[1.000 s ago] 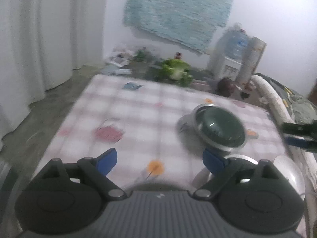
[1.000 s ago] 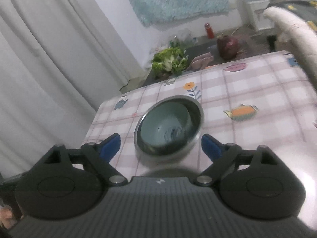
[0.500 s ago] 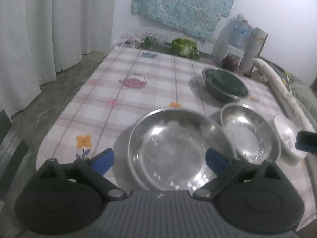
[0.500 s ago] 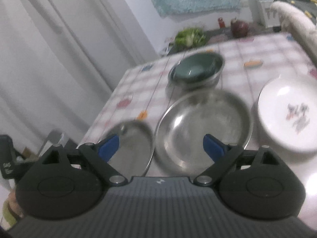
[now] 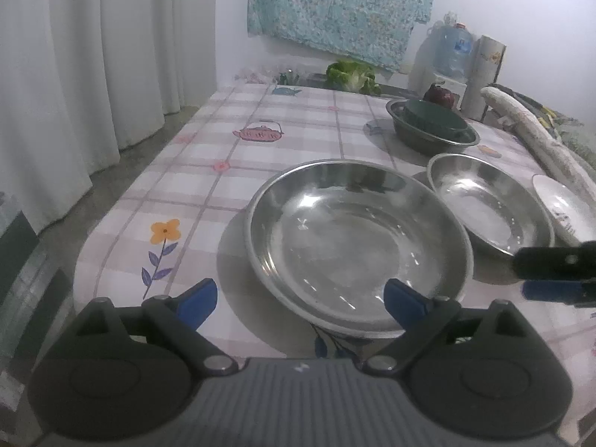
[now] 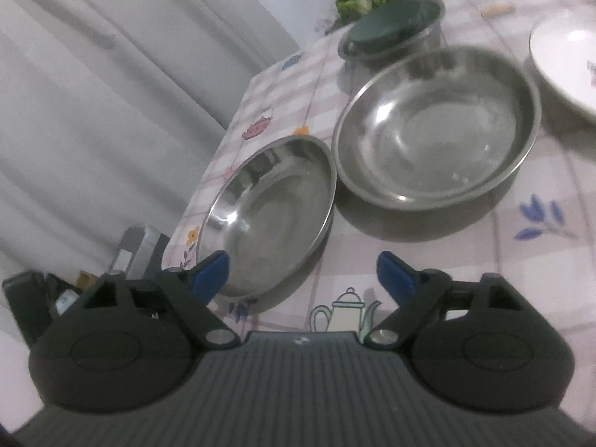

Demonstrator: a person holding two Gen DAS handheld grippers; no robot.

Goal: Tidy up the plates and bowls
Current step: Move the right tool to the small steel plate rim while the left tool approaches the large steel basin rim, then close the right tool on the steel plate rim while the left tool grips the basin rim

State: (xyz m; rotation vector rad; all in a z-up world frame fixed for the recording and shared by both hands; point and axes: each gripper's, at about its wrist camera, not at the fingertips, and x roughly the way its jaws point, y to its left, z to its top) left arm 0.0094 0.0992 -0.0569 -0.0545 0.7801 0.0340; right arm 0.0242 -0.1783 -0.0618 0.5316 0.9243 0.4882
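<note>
A large steel plate lies on the checked tablecloth near the front edge; it also shows in the right wrist view. A steel bowl sits to its right, seen too in the right wrist view. A white plate lies further right, also in the right wrist view. A green bowl nested in a steel bowl stands behind, and shows in the right wrist view. My left gripper is open just before the large plate. My right gripper is open above the table's front edge.
A lettuce head, a water jug and a dark pot stand beyond the table's far end. White curtains hang at the left. A rolled cloth lies along the table's right side.
Both grippers have drawn back from the far green bowl toward the table's front edge. The steel plate, steel bowl and white plate have come into view. Both stay open.
</note>
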